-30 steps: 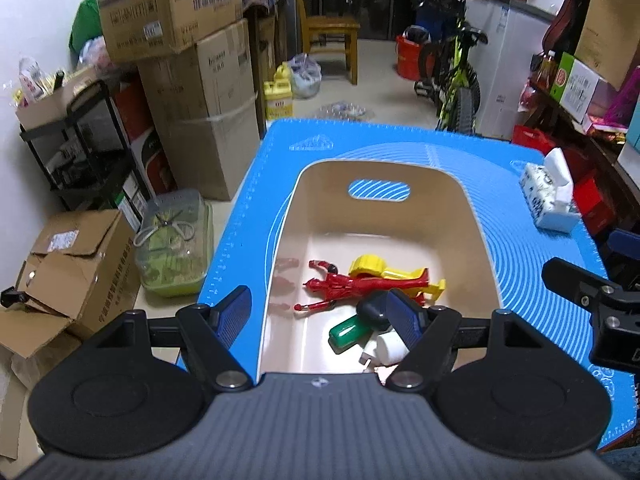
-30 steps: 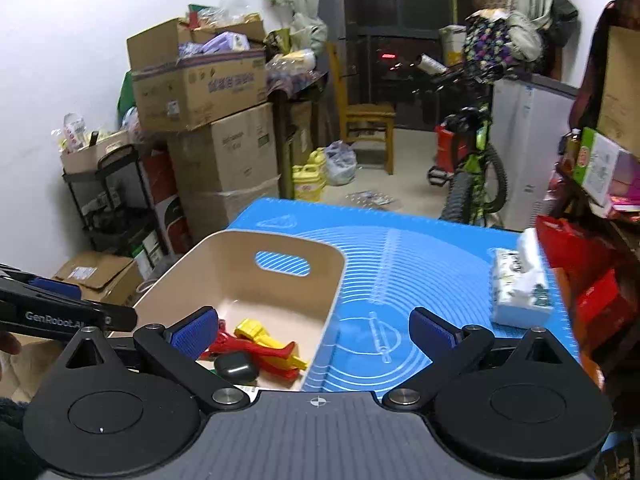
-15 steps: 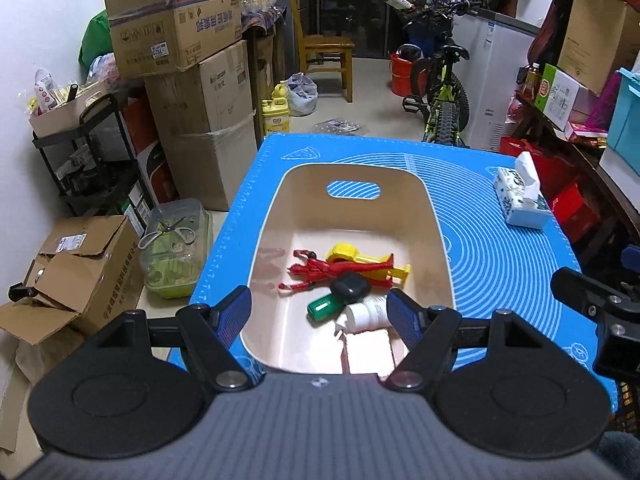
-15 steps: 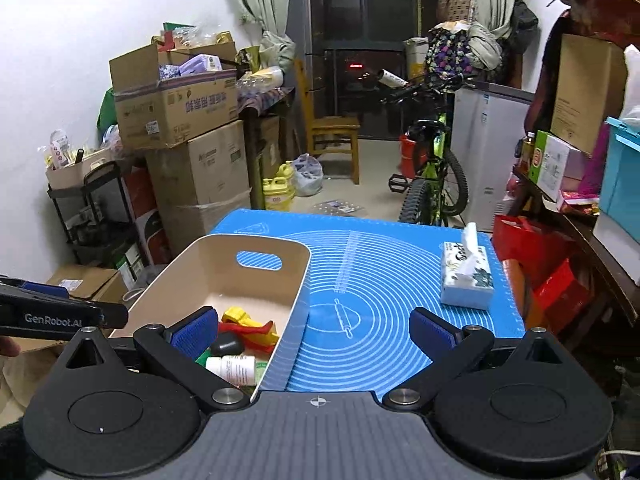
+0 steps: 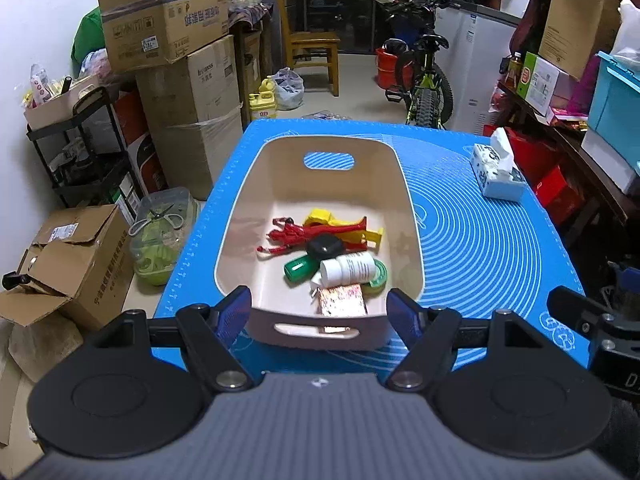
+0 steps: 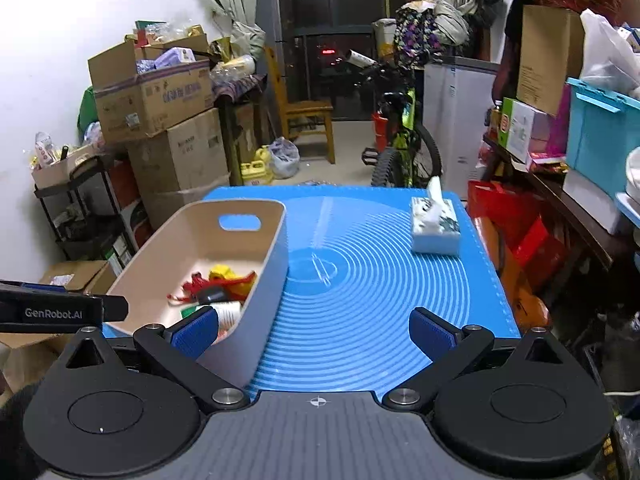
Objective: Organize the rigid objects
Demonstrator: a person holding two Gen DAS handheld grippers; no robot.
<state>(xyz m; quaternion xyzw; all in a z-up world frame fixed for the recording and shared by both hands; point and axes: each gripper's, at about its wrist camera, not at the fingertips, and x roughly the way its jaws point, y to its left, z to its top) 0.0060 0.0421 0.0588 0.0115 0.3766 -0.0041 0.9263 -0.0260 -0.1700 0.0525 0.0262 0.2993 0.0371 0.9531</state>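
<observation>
Right wrist view showed "GenRobot.AI" on the left gripper (image 6: 64,312). Both it and the right gripper (image 6: 314,330) stood open, empty, near the bin (image 5: 412,240) holding toys.

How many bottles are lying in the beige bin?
2: a green bottle and a white bottle side by side near the bin's front; smaller ones might be hidden beneath the pile.

Beige bin (image 5: 412,236) holding small rigid items

A red figure (image 5: 288,236), yellow toy (image 5: 324,218), black case (image 5: 325,248), green bottle (image 5: 298,269), white bottle (image 5: 348,269) and patterned box (image 5: 342,300) lie jumbled on its floor.
</observation>
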